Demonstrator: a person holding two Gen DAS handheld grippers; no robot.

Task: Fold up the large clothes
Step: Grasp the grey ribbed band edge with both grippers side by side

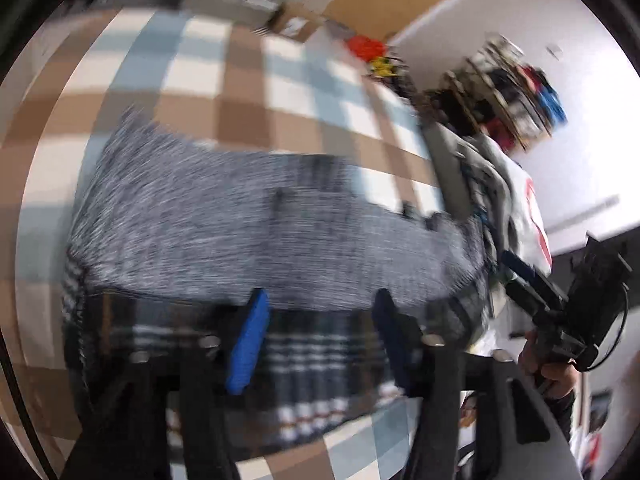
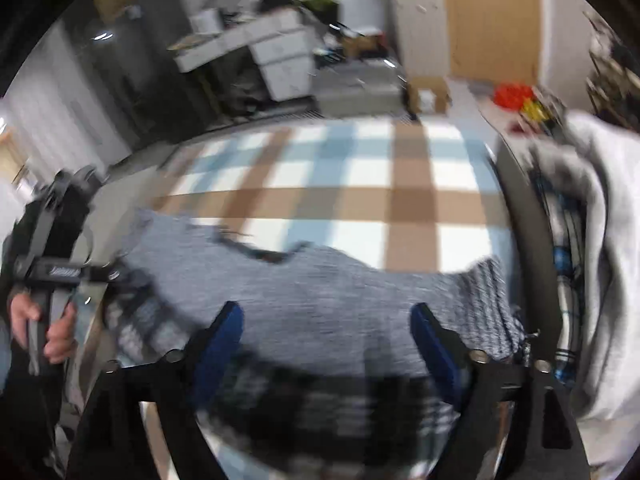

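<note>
With both grippers [image 1: 320,320] [image 2: 328,332] spread over the sweater [image 1: 240,220], I'd pinch its near edge evenly before folding.

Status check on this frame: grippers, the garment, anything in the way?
Left gripper and right gripper open, holding nothing. Grey sweater flat on checked cloth. Clothes pile beside it, not blocking.

A checked cloth [image 2: 340,184] of brown, pale blue and white squares covers the table ahead of the tongs. Beyond its far edge stand a grey couch [image 2: 356,88], a cardboard box [image 2: 430,94] and white drawers [image 2: 280,64]. Further right are a red toy [image 2: 512,94] and a wooden door [image 2: 492,20]. A cluttered rack [image 1: 508,92] stands against the white wall.
</note>
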